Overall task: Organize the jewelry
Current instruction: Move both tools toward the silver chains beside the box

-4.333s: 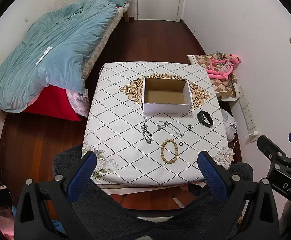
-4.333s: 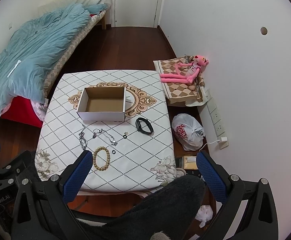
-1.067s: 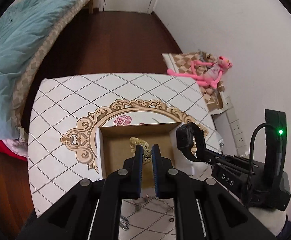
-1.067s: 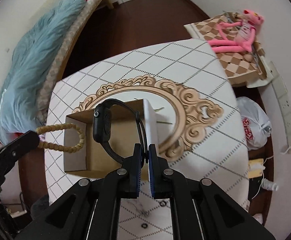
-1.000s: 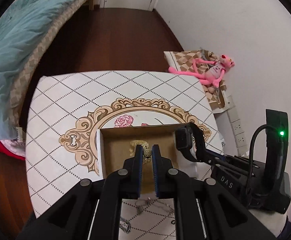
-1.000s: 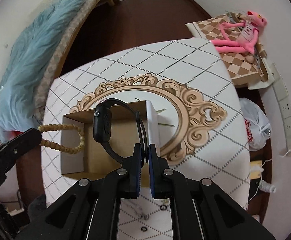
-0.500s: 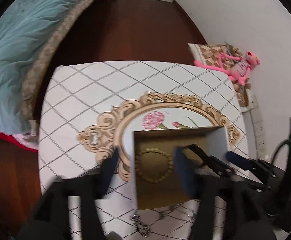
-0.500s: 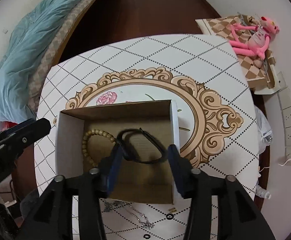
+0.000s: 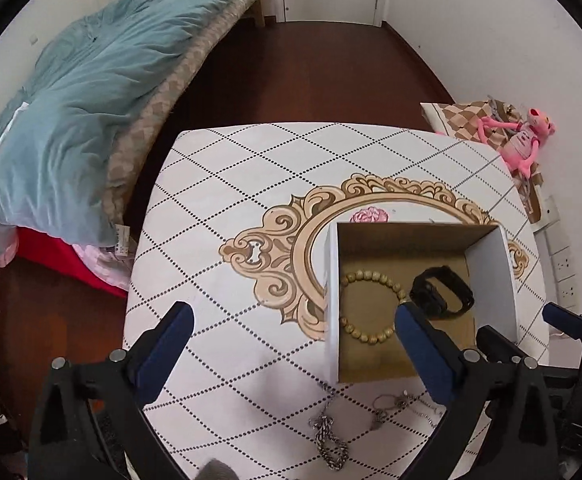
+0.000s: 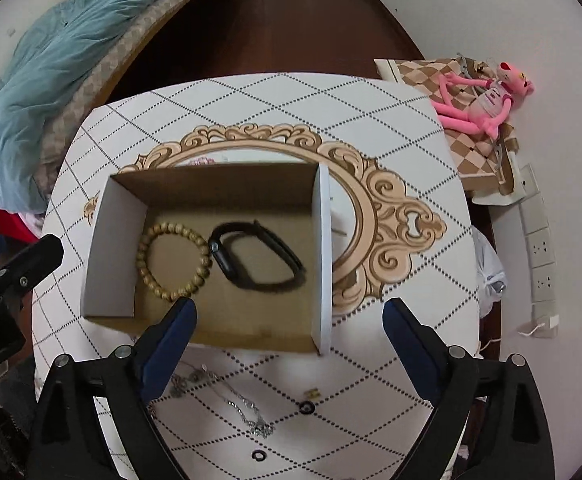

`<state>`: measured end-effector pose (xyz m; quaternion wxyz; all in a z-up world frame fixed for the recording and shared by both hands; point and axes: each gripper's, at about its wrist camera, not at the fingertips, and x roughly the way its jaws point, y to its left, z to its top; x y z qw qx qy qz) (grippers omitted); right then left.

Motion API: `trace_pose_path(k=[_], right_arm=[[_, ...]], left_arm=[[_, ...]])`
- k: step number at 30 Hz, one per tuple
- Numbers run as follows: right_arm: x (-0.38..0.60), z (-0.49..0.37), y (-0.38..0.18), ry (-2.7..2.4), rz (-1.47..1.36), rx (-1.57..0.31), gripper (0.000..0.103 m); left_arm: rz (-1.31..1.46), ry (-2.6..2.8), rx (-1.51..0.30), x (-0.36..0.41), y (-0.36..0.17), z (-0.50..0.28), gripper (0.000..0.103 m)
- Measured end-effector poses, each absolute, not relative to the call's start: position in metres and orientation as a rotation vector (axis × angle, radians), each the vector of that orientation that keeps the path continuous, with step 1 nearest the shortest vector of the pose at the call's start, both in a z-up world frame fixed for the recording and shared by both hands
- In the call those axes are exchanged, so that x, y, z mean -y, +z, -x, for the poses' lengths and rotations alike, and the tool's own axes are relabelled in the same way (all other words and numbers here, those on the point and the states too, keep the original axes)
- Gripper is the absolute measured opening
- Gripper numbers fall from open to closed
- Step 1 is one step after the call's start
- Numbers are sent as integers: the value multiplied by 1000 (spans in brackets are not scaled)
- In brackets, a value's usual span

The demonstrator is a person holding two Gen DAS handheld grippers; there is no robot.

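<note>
Both claws, the left gripper (image 9: 291,334) and right gripper (image 10: 289,318), hung spread apart and empty above the cardboard box (image 10: 109,256), judged ready for the next pieces. Inside lay the bead bracelet (image 10: 173,260) at 11 o'clock of the right claw, touching the black band (image 10: 257,258) at 12. Chains (image 10: 247,412) and small rings (image 10: 306,407) waited at 6 o'clock on the table (image 10: 391,116).

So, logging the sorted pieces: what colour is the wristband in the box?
Black wristband, clearest in the right wrist view.

Chain (image 9: 328,438) cut off at btm.
</note>
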<state>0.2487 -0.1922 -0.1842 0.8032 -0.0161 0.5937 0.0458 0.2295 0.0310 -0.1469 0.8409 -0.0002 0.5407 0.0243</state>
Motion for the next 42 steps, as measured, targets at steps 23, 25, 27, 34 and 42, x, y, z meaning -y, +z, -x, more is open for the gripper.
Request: trace_pose_path(k=[23, 25, 27, 34, 42], right_arm=[[203, -172, -86, 78, 46, -1070, 96], [204, -163, -76, 82, 42, -1052, 96], [204, -153, -70, 90, 30, -1044, 96], [212, -127, -85, 95, -23, -1069, 96], [215, -125, -192, 139, -85, -1228, 95]], left_arm=[[7, 61, -991, -26, -64, -152, 103], [6, 58, -984, -26, -59, -145, 103], [8, 64, -979, -28, -56, -135, 103], [44, 96, -996, -41, -73, -111, 103], [36, 163, -1129, -50, -154, -103, 103]])
